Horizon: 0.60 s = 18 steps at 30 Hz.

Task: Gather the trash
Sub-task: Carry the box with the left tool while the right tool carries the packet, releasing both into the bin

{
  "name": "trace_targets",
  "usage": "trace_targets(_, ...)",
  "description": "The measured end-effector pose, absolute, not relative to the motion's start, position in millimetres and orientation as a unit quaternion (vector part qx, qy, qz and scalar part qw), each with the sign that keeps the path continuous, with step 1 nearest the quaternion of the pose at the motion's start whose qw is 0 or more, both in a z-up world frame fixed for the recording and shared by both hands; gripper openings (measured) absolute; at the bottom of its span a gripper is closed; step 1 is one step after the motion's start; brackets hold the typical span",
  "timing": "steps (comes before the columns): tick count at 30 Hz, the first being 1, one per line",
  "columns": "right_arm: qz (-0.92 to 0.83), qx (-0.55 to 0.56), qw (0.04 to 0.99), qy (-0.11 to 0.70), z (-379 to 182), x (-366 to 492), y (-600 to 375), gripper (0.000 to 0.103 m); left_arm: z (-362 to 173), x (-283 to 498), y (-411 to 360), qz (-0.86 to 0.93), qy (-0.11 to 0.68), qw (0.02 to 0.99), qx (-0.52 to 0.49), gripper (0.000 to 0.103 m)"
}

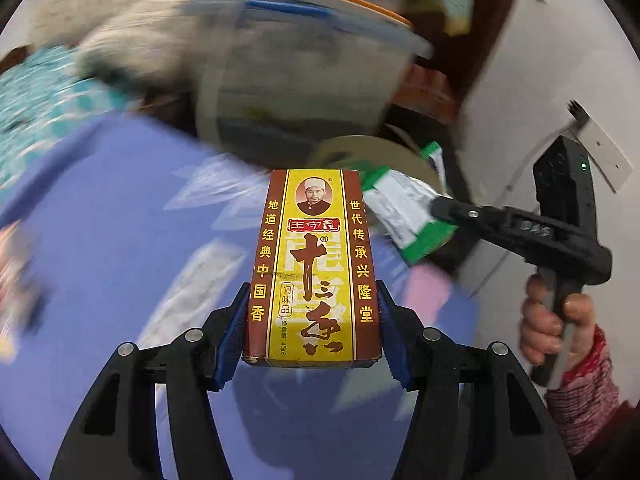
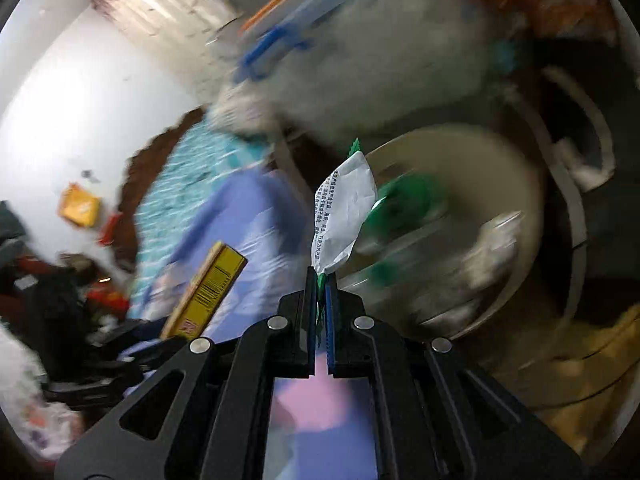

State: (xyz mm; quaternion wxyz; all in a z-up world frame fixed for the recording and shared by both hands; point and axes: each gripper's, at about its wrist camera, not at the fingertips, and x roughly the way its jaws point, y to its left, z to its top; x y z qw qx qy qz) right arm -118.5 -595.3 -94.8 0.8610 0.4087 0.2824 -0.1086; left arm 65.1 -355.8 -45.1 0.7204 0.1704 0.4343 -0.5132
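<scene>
My left gripper (image 1: 312, 312) is shut on a yellow and brown seasoning box (image 1: 314, 264), its blue pads pressing both long sides. The same box (image 2: 206, 292) appears at the lower left of the right wrist view. My right gripper (image 2: 319, 280) is shut on a crumpled white and green wrapper (image 2: 344, 208), pinched at its lower end. In the left wrist view that right gripper (image 1: 442, 210) comes in from the right with the wrapper (image 1: 404, 208), a hand (image 1: 556, 320) on its handle. A round beige bin (image 2: 460, 240) lies just beyond the wrapper, with blurred green and white scraps inside.
A purple cloth (image 1: 120, 220) covers the surface below both grippers, next to a teal patterned cover (image 1: 36, 96). A clear storage box with a blue latch (image 2: 276, 48) stands behind, blurred. A white wall (image 1: 540, 80) is on the right. An orange packet (image 2: 78, 204) lies on the white floor.
</scene>
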Motion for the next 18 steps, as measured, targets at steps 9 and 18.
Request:
trace_targets(9, -0.163, 0.411, 0.838, 0.319, -134.0, -113.8, -640.1, 0.054, -76.3, 56.5, -499.9, -0.528, 0.473, 0.672, 0.212, 0.081)
trace_targets(18, -0.181, 0.418, 0.864, 0.216, -99.0, -136.5, -615.0, 0.07, -58.4, 68.9, -456.1, -0.524, 0.473, 0.693, 0.149, 0.081)
